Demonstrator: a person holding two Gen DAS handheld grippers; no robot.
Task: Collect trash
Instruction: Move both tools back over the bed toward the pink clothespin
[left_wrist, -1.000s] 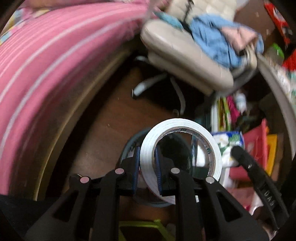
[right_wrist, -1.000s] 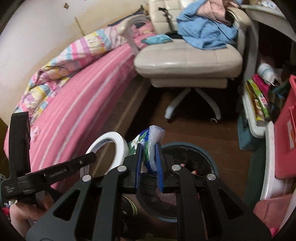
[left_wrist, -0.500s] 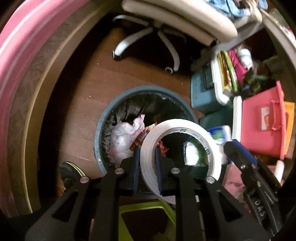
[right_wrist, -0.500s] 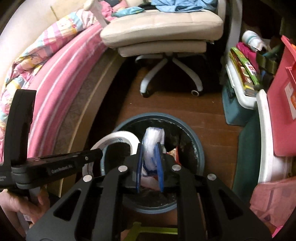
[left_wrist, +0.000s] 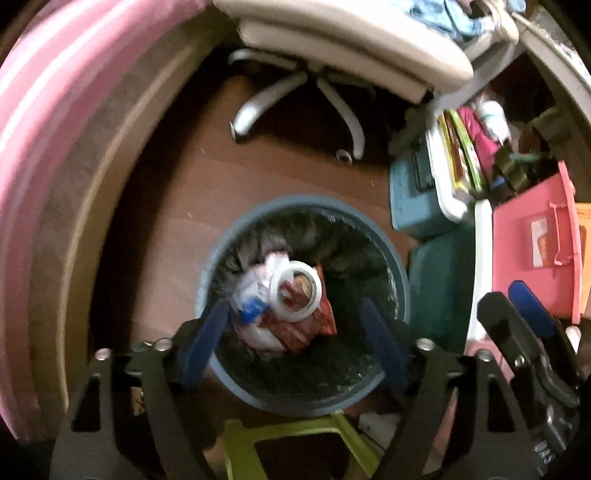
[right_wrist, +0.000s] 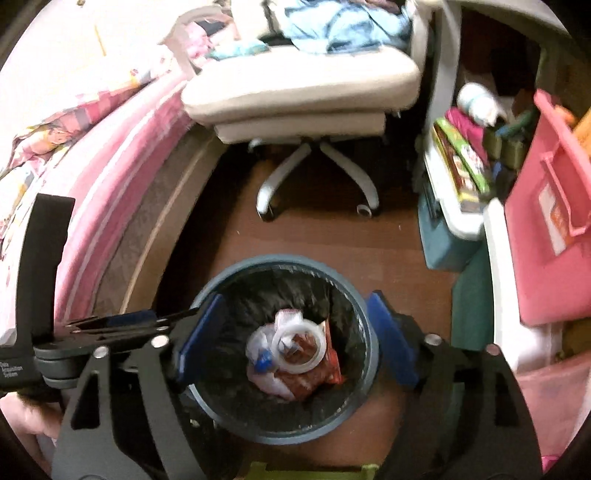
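Observation:
A round blue trash bin (left_wrist: 218, 243) with a black liner stands on the wooden floor; it also shows in the right wrist view (right_wrist: 373, 354). Inside lie a white tape roll (left_wrist: 295, 290) (right_wrist: 300, 345), a white plastic wrapper with a blue patch (left_wrist: 251, 295) (right_wrist: 260, 347) and a red snack packet (left_wrist: 299, 330) (right_wrist: 314, 376). My left gripper (left_wrist: 293, 336) is open and empty above the bin. My right gripper (right_wrist: 295, 336) is open and empty above the bin too. The left gripper's side shows at the left of the right wrist view.
A cream office chair (right_wrist: 306, 92) with clothes stands beyond the bin. A pink bed (left_wrist: 40, 110) runs along the left. Teal boxes (left_wrist: 417, 199), a pink bin (right_wrist: 543, 240) and clutter fill the right. A green stool (left_wrist: 295, 443) sits below the grippers.
Both grippers opened over the bin. The tape roll dropped from the left gripper and the plastic wrapper from the right; both now lie in the bin.

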